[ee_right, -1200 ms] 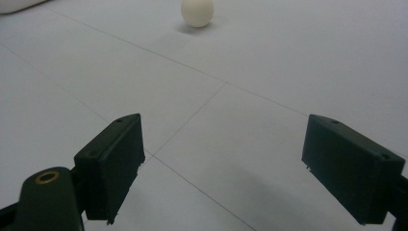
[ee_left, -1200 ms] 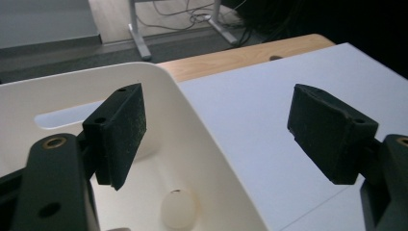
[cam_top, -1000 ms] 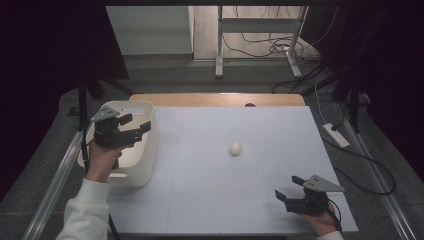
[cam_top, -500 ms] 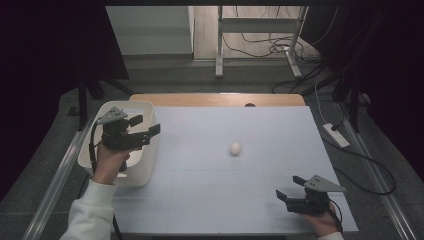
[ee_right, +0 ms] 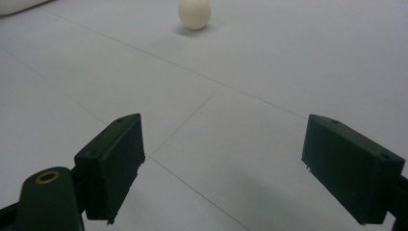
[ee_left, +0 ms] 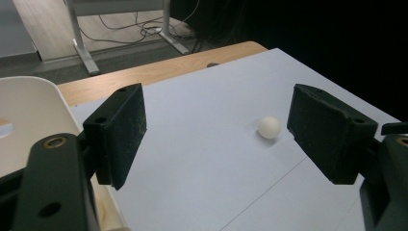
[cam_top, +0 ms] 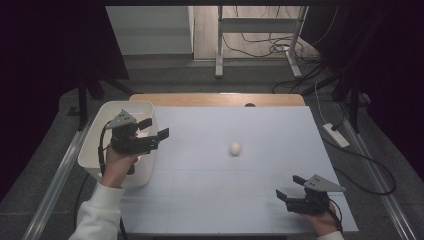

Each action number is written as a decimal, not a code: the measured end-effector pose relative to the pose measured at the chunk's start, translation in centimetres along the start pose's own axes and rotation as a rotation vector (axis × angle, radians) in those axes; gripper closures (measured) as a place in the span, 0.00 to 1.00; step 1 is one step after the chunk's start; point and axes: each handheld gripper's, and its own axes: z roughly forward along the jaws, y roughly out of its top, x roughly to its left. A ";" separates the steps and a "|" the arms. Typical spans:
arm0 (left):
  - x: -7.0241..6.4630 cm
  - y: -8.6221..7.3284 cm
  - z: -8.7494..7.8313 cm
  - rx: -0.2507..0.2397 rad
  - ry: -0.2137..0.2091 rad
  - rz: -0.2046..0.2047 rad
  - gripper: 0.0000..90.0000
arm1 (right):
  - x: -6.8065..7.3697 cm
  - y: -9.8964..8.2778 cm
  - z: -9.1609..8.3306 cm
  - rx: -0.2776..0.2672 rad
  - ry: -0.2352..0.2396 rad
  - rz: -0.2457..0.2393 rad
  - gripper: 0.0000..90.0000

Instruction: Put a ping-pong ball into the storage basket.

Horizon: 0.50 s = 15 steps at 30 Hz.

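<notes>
We see the white table (cam_top: 210, 200), then the white tub (cam_top: 95, 150) at its left edge w/ the left gripper (cam_top: 152, 135) over its rim, jaws spread, empty; right gripper (cam_top: 290, 192) low at near right, jaws apart; small white ball (cam_top: 235, 148) lies mid-table, between both

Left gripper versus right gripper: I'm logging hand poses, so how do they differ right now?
The left gripper is held over the white bin's edge; the right gripper sits near the table's front corner. The left is farther from the ball. Both are open and empty.
</notes>
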 end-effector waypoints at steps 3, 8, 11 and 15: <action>-0.2 0.0 0.3 0.006 -0.005 0.001 0.25 | 0.0 0.1 0.2 0.002 0.005 -0.006 0.17; -0.9 0.2 0.8 0.012 -0.031 0.010 0.25 | 0.0 0.2 0.4 -0.001 0.014 -0.011 0.17; -1.2 0.2 1.0 0.017 -0.041 0.020 0.25 | 0.0 0.2 0.5 0.002 0.016 -0.016 0.17; -1.5 0.1 1.2 0.018 -0.050 0.024 0.25 | 0.1 0.2 0.6 0.004 0.017 -0.015 0.17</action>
